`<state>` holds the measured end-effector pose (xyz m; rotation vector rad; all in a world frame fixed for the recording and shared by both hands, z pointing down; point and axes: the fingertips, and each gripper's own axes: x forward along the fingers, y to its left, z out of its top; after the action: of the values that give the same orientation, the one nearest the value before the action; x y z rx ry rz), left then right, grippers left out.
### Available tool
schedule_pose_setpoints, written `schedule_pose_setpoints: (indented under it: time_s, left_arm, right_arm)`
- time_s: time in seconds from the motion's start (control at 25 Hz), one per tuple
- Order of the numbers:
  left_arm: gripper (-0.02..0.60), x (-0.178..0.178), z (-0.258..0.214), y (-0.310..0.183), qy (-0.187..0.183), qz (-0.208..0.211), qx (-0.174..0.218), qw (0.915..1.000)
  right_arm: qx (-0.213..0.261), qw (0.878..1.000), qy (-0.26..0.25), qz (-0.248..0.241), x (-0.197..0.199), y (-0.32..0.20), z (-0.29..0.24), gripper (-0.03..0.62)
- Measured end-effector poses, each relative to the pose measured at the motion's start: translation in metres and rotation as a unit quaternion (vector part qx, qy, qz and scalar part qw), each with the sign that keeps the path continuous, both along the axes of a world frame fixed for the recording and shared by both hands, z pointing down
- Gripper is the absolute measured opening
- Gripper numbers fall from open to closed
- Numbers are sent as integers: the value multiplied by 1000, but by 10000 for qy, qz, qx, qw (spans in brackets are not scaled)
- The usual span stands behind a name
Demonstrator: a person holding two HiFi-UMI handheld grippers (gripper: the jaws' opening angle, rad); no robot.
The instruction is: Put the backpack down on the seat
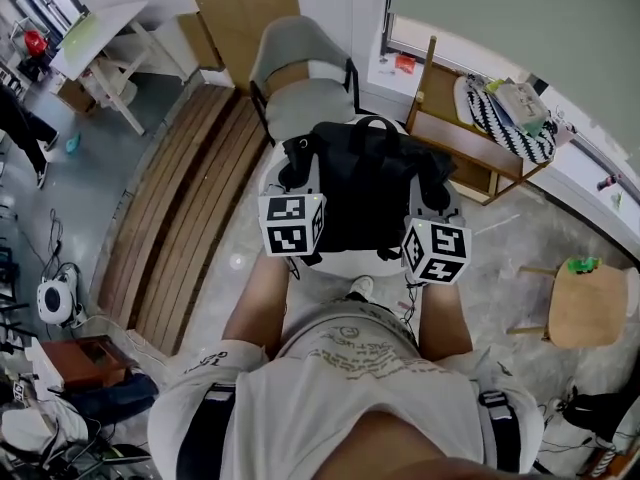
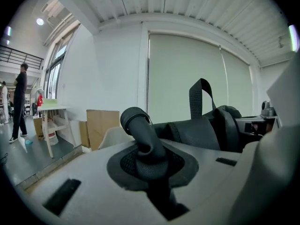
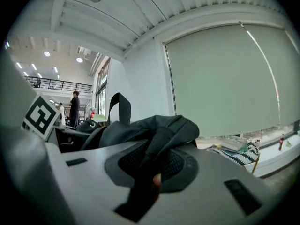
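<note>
1. Under the head camera, a pale seat (image 1: 340,263) is lying directly below my load, with a grey chair (image 1: 296,64) standing just behind it. I am judging the pale one to be the target, since the bag is sitting squarely over it.
2. Over that seat the black backpack (image 1: 365,183) is either hanging or already resting; I cannot tell whether its base is touching.
3. I am holding it by both near corners so that it is sitting level and upright, with its top loop (image 1: 372,123) pointing away from me.
4. My left gripper (image 2: 149,156) is clamping a rolled black strap (image 2: 139,128) between its pads.
5. My right gripper (image 3: 151,165) is pinching a fold of dark fabric (image 3: 161,135) from the bag, its jaws nearly together.
6. As for writing, I am finding no brand on the bag. The shirt print (image 1: 350,353) is too faint to read, and the marker cubes (image 1: 292,224) are carrying only black-and-white squares.
</note>
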<state>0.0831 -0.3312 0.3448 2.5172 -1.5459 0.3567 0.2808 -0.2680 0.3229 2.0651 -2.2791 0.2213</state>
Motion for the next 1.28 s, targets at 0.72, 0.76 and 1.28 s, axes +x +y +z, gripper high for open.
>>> schedule_pose_setpoints:
  time_s: [0.72, 0.76, 1.28]
  left_arm:
    - [63, -29, 110, -163, 0, 5, -1159, 9933]
    - [63, -41, 116, -172, -13, 88, -1217, 9925]
    - [61, -157, 223, -314, -292, 1029, -2044, 9730]
  right_arm:
    - [-1034, 9942, -282, -115, -25, -173, 111, 66]
    - [-1081, 9937, -280, -49, -38, -179, 116, 67]
    - [-2196, 9702, -813, 622, -159, -289, 233, 77]
